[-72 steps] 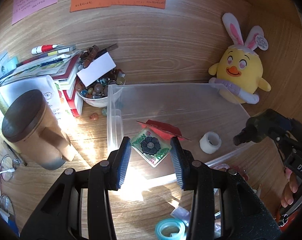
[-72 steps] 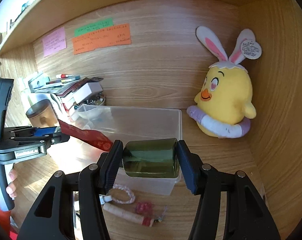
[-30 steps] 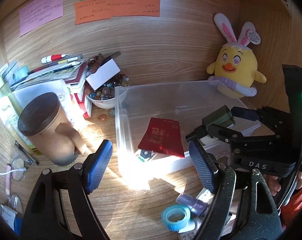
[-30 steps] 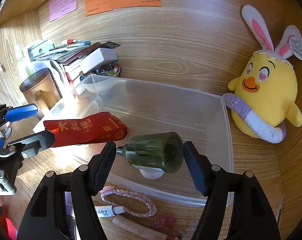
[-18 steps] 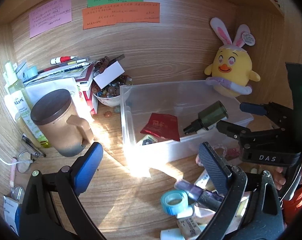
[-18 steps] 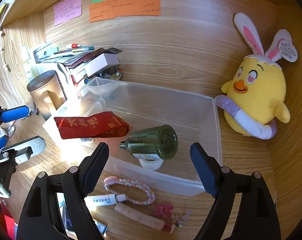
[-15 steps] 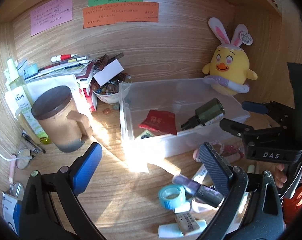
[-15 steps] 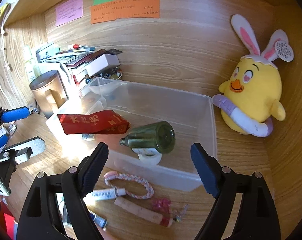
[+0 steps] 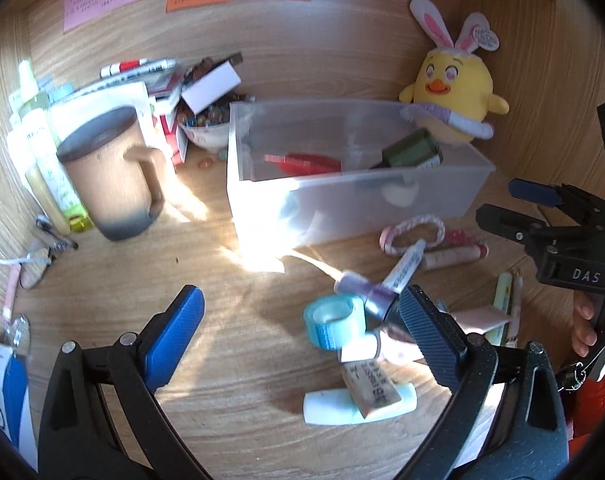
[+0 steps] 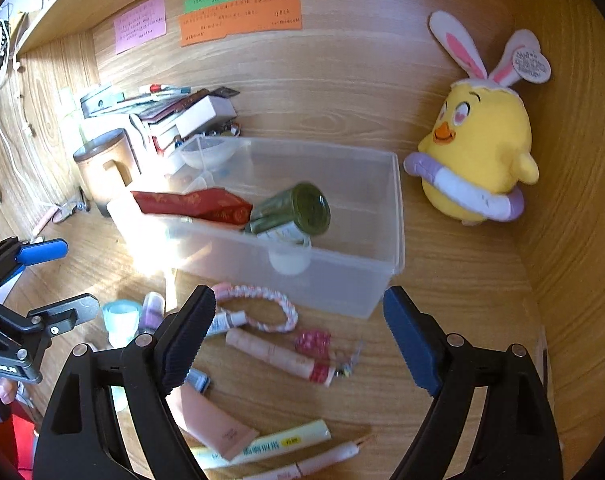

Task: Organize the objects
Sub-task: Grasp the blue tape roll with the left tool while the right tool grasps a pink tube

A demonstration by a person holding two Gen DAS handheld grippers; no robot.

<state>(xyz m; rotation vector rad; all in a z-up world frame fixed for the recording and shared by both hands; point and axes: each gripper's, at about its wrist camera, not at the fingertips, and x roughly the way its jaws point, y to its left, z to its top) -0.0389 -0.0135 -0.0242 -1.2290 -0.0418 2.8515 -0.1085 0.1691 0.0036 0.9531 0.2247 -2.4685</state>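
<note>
A wooden desk (image 9: pixel 230 360) sits in a wood-panelled nook, with pink, green and orange notes (image 10: pixel 240 18) stuck on the far wall. A clear plastic bin (image 10: pixel 394 216) stands at the middle of the desk. Right of it, against the far corner, a yellow chick plush (image 10: pixel 478 156) with rabbit ears leans on the wall. Left of the bin stands a tan lidded mug (image 9: pixel 106 172), with a stack of books and papers (image 10: pixel 182 114) behind it.

The left gripper (image 9: pixel 298 332) is released, its jaws spread wide over bare desk with nothing between them. The right gripper (image 10: pixel 298 340) is likewise released, jaws wide and empty, hovering above the near clutter.

Inside the bin, a dark green bottle (image 10: pixel 298 210) lies tilted, resting on a white tape roll (image 10: pixel 288 260); just left of it lies a red envelope (image 10: pixel 190 202).

On the desk near the bin lie a pink braided loop (image 10: pixel 262 306), a pink tube (image 10: pixel 214 426), a yellow tube (image 10: pixel 274 446), a blue tape roll (image 9: pixel 334 322) and a purple bottle (image 9: pixel 366 292).
</note>
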